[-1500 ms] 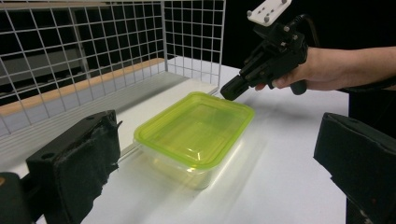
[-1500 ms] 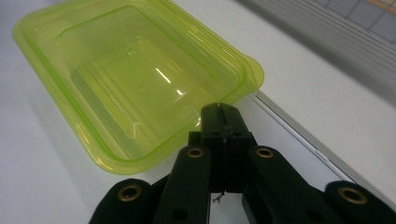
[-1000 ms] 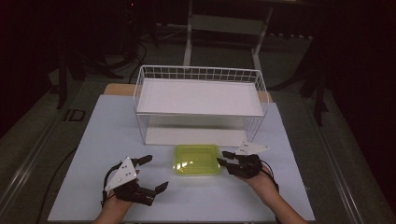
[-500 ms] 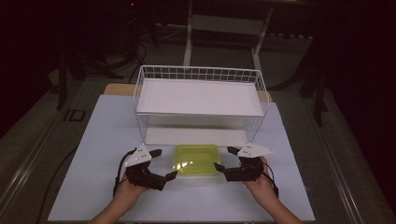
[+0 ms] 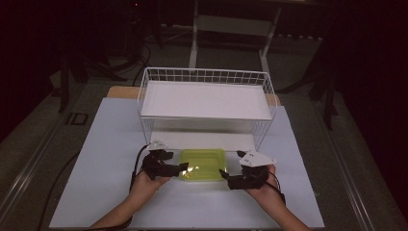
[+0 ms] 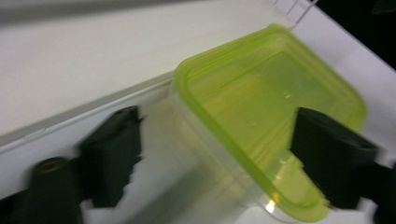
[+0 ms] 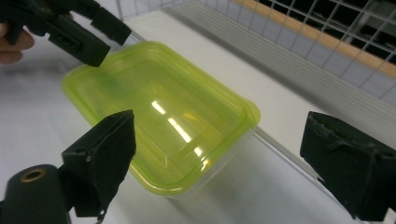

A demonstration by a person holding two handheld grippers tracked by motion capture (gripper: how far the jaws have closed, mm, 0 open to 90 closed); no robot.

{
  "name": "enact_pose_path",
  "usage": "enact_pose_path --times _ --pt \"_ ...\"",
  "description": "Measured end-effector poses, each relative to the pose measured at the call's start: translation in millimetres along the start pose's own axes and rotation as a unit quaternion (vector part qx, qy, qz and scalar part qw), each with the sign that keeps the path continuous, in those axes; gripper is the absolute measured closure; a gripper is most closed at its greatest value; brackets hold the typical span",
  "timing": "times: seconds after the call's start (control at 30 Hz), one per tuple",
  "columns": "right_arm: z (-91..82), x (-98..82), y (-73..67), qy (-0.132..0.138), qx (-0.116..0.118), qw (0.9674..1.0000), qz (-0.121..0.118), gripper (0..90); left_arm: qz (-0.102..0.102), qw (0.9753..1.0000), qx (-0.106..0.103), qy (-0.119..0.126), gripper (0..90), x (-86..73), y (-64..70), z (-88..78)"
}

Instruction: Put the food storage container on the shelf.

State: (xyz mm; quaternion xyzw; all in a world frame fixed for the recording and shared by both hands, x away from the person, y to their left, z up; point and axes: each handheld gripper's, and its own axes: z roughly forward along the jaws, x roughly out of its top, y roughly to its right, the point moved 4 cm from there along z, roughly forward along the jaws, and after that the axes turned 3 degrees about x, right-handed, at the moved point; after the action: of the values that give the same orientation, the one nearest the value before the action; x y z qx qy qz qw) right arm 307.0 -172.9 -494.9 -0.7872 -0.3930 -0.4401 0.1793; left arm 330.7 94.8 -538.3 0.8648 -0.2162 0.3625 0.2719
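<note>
While the box sat on the table in front of the basket, both grippers stood at its two ends.

Left gripper (image 5: pixel 179 168): it was at the left end of the box, and its jaws had just been closing. In the left gripper view one jaw lay over the lid's near corner and the other stood off to the side, so the jaws were still apart and did not yet press the box. I judge it came there to take that end.

Box (image 5: pixel 204 164): a clear box with a yellow-green lid (image 7: pixel 163 112), closed and lying flat. It was near the middle of the table (image 5: pixel 106 144), just in front of the basket, between the two grippers. This place let both hands reach it from the sides.

Right gripper (image 5: pixel 225 175): it was at the right end of the box, and its jaws had just been opening. In the right gripper view they stood wide, with the box corner between them but not touched. It held nothing.

Basket (image 5: pixel 207 77): a white wire basket behind the box, with a white shelf inside. It was probably where the box should go.
</note>
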Motion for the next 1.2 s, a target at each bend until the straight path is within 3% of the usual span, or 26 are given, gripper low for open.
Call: enact_pose_path --times 0.2,0.37,0.63,0.8,1.2 --pt "11.8 -8.6 5.2 -0.026 0.006 0.9986 0.046 26.4 -0.018 0.9998 -0.006 -0.004 44.0 -4.3 -1.5 0.1" --pt "20.0 -15.5 8.2 -0.052 -0.007 0.9961 0.072 37.0 -0.028 0.9993 -0.024 -0.006 54.7 -6.6 -1.0 1.0" --pt "24.7 -20.8 9.0 -0.071 -0.002 0.9928 0.096 42.7 -0.022 0.9995 -0.023 -0.002 61.3 -8.6 6.5 -1.5" --pt "23.5 -19.4 3.1 -0.076 0.005 0.9928 0.093 53.8 -0.009 0.9999 -0.012 -0.001 63.1 -10.1 11.5 -5.7" --pt "20.3 -17.0 -3.5 -0.086 0.012 0.9875 0.132 59.4 0.009 0.9998 -0.013 -0.009 67.1 -12.7 19.1 -12.2"
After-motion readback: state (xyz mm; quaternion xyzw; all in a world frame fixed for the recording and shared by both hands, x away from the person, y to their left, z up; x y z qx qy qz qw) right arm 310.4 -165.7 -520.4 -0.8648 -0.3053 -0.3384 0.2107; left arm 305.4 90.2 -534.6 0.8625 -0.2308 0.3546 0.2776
